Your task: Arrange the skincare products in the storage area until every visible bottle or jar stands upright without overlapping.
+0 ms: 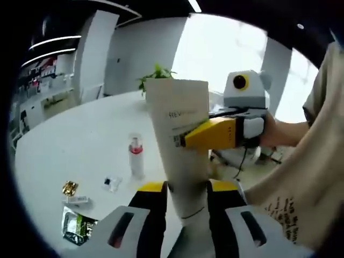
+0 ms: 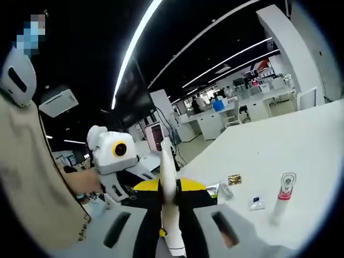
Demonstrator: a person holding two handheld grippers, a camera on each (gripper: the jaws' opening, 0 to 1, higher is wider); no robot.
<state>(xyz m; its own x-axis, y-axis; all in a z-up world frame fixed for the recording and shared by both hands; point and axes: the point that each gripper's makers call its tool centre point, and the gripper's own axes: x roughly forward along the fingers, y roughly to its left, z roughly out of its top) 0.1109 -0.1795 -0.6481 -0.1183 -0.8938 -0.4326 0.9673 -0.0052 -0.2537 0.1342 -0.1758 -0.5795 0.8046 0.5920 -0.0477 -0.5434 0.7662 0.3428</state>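
Tube point(image 1: 180, 145) of white skincare product is the reference item: it is held in the air above the white table point(image 1: 70, 145), flat crimped end up, printed face towards the left gripper view. The left gripper point(image 1: 185, 201) has its yellow-and-black jaws closed against the lower body of the tube, one jaw on each side. The right gripper point(image 1: 207, 134) enters that view from the right, its yellow jaws clamped across the middle of the tube near the printed label; a person's hand point(image 1: 269, 131) holds it, with a beige sleeve point(image 1: 309, 177) beyond.

In the right gripper view the tube point(image 2: 167, 188) is seen edge-on, pinched between that gripper's jaws point(image 2: 167, 201), which are closed onto it. The left gripper point(image 2: 126, 185) shows just left of the tube, gripping it as well.

Below and left of the tube, a small clear bottle with a red collar point(image 1: 136, 156) stands upright on the table. Further left of it lie a small sachet point(image 1: 111, 183), a gold-wrapped item point(image 1: 69, 187) and a dark packet point(image 1: 77, 226), all flat on the table and apart from one another. A green plant point(image 1: 156, 75) stands behind the tube at the far table edge.
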